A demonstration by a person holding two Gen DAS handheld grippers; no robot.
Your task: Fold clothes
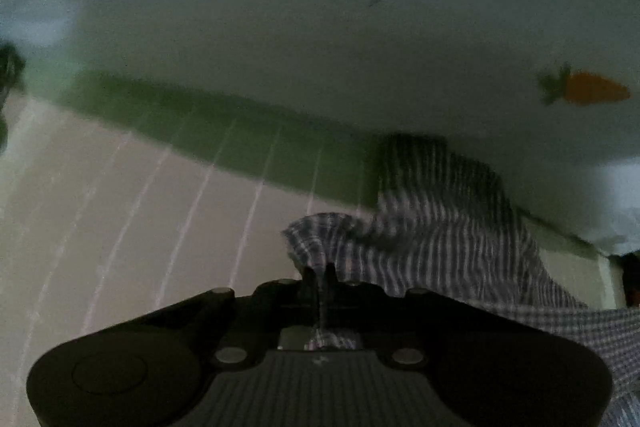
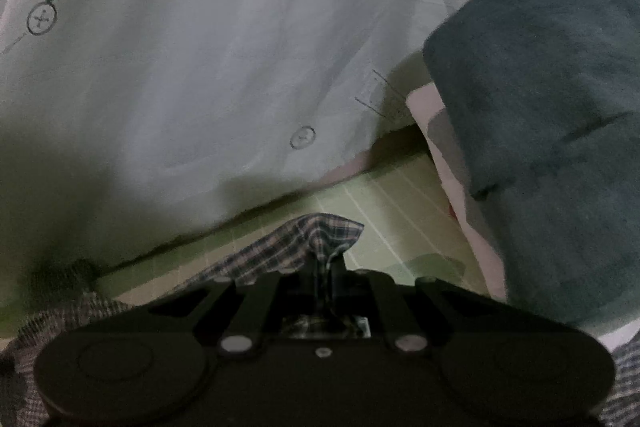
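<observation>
**Both grippers pinch the checked cloth above the green mat**

The left gripper (image 1: 319, 273) has its two dark fingers drawn together on a fold of the blue-and-white checked garment (image 1: 448, 219). A ruffled corner of the cloth stands up just beyond the fingertips, and a strip of it runs back between the fingers toward the gripper body. From the pinch the fabric climbs to the right, then drapes down past the lower right edge of the left wrist view. That view is blurred.

The right gripper (image 2: 329, 269) likewise has its jaws pressed together on the same checked garment (image 2: 296, 239). A pointed corner pokes out ahead of and slightly left of the fingertips, while the rest trails away to the lower left, under the gripper body.

Below both grippers lies a green mat (image 2: 380, 203) ruled with pale grid lines. Behind it spreads a pale sheet (image 2: 192, 67) printed with small drawings: a round mark with a handle at the upper left of the right wrist view, and an orange carrot (image 1: 592, 89) in the left wrist view. A dark teal folded towel (image 2: 552, 131) fills the right side of the right wrist view, resting on something white and lying near the right gripper without touching the checked cloth.
</observation>
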